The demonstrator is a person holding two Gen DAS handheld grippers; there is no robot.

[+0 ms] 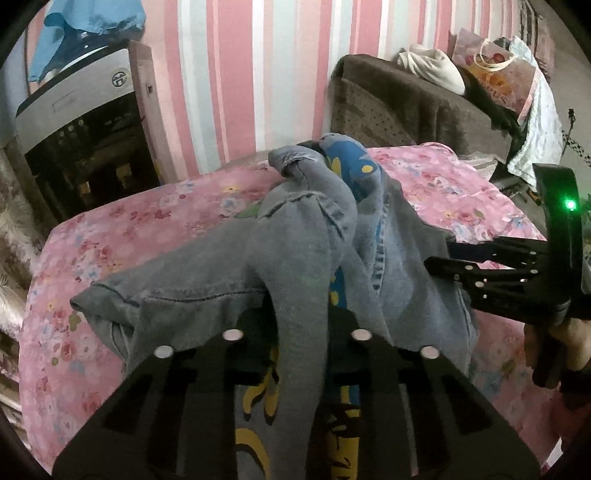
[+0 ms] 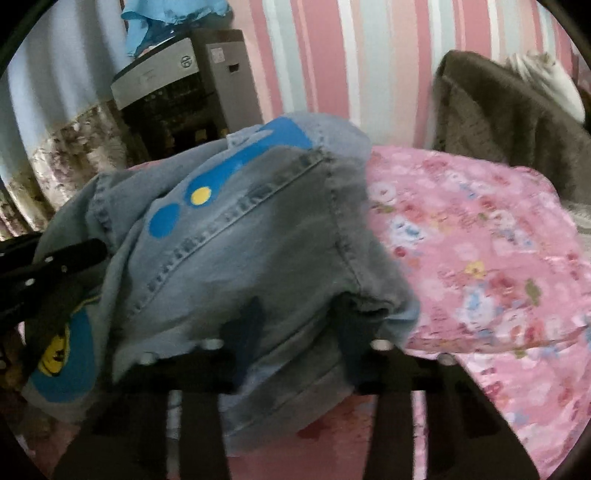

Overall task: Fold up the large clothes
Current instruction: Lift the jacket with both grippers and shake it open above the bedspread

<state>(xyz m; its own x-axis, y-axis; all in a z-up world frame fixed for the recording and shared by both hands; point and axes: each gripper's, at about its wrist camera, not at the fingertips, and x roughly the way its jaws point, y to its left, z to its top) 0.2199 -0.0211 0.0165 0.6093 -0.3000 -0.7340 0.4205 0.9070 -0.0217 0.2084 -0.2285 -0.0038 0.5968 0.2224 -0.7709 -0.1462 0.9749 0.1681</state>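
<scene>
Pink floral bedsheet [image 1: 110, 251] on bed; striped pink wall [image 1: 240, 74] far; grey appliance [image 1: 74, 122] far left, blue cloth [image 1: 74, 29] on top; brown blanket [image 1: 406, 99] far right, white bundle [image 1: 432, 66] on it.

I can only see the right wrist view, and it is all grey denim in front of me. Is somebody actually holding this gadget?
Observer: Yes. The left wrist view shows a hand wrapped around the handle of the right gripper.
Operator: Does it have any lights?
Observer: One green light glows on its body.
Operator: What is the other gadget doing?
Observer: The left gripper has its jaws closed on a grey fold of the jacket, which runs up between them.
</scene>
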